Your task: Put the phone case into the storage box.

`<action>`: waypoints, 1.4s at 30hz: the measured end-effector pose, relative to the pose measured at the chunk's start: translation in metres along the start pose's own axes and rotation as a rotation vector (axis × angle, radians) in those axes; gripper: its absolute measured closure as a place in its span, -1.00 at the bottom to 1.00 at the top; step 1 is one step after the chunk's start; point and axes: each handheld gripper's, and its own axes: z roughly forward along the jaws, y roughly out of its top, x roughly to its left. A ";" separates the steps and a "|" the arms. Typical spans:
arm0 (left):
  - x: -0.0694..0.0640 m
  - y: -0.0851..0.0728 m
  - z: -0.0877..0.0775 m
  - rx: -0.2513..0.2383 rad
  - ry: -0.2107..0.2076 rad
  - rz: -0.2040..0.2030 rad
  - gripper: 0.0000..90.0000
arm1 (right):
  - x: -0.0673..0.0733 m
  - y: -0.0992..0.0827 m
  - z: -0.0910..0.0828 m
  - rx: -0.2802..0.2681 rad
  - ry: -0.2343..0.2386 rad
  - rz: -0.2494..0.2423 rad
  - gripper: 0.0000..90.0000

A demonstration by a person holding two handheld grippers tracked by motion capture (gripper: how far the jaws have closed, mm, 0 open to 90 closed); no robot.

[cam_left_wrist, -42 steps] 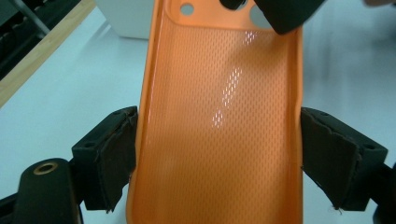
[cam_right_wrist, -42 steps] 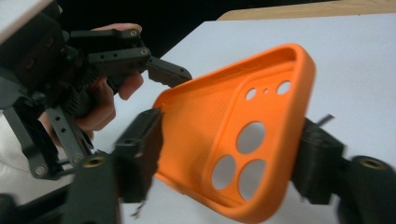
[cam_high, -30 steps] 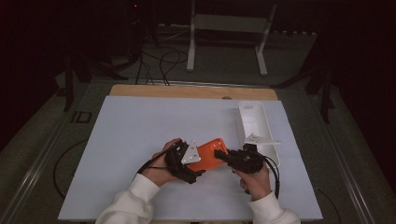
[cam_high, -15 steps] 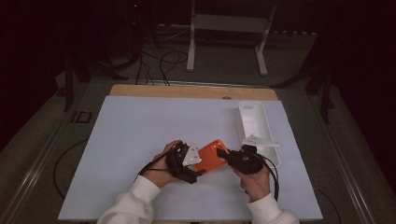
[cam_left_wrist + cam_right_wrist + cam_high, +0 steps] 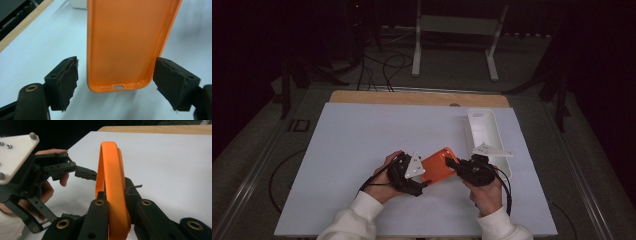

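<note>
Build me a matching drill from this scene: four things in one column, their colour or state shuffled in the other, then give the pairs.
1. phone case
2. tray
3. left hand-held gripper
4. right hand-held gripper

A. clamped on the case's edge
B. white, at the table's right side
C. jaws apart either side of the case, not touching it
D. orange

Pairs: 1-D, 2-B, 3-C, 4-A

Orange phone case (image 5: 120,45) runs off the top edge in the left gripper view; far end unseen. In the right gripper view, the right claw (image 5: 116,202) hides the case's lower edge.
</note>
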 end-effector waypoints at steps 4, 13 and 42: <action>-0.003 -0.002 0.002 -0.001 0.015 -0.005 -0.63 | 0.000 0.001 0.000 0.000 -0.007 0.014 0.88; -0.008 -0.003 0.006 -0.004 0.059 -0.020 -0.76 | -0.002 0.002 -0.001 -0.009 -0.013 0.042 0.88; -0.016 0.001 0.028 0.004 0.120 -0.047 -0.99 | 0.001 0.002 0.007 -0.015 0.000 0.131 0.88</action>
